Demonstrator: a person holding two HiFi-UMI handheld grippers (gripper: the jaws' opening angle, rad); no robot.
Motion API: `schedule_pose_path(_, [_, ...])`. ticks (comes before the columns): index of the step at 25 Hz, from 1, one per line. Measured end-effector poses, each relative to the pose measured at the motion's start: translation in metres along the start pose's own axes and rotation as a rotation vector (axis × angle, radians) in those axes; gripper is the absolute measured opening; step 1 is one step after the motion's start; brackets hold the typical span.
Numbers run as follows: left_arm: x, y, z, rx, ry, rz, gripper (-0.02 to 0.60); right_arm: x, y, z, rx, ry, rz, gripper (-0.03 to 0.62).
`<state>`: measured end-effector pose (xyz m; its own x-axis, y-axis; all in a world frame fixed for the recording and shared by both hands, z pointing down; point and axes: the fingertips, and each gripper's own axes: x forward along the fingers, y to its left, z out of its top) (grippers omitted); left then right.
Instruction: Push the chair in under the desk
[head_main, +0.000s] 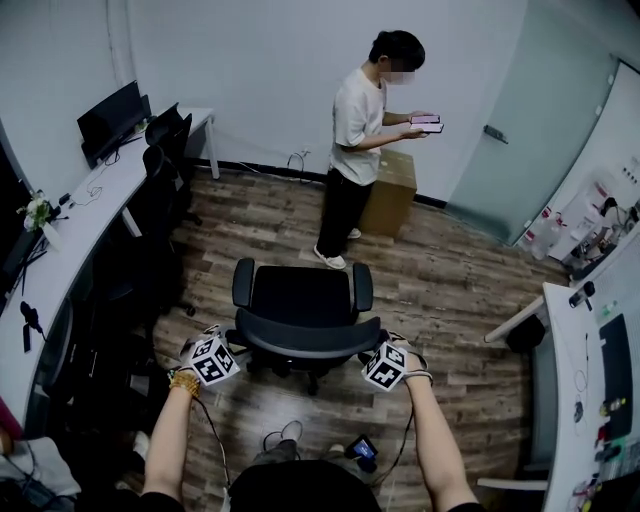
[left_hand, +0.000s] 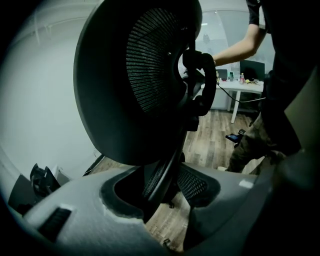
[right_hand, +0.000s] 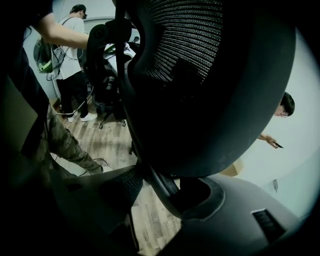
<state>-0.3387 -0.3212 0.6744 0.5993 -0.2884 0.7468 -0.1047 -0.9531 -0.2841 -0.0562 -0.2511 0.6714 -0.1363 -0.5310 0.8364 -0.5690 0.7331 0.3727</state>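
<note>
With my left tongs (head_main: 238, 343) and right tongs (head_main: 373, 347) each clamped on a top corner of the office chair (head_main: 300, 300), I judge I'm mid-push (it stands mid-floor, well apart from the white desk (head_main: 88, 215)), so next comes steering it deskward and rolling it under.

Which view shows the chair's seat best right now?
The head view: the seat lies whole between both armrests, seen from above. The left gripper view and the right gripper view are filled by the mesh backrest close up; the seat cannot be made out in either.
</note>
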Motion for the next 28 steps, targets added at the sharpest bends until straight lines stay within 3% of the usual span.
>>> schedule_pose_path(28, [0.072, -0.019, 0.101, 0.178, -0.056, -0.172, 0.216, -0.053, -0.002, -0.112, 0.210, 0.106, -0.103, 0.232])
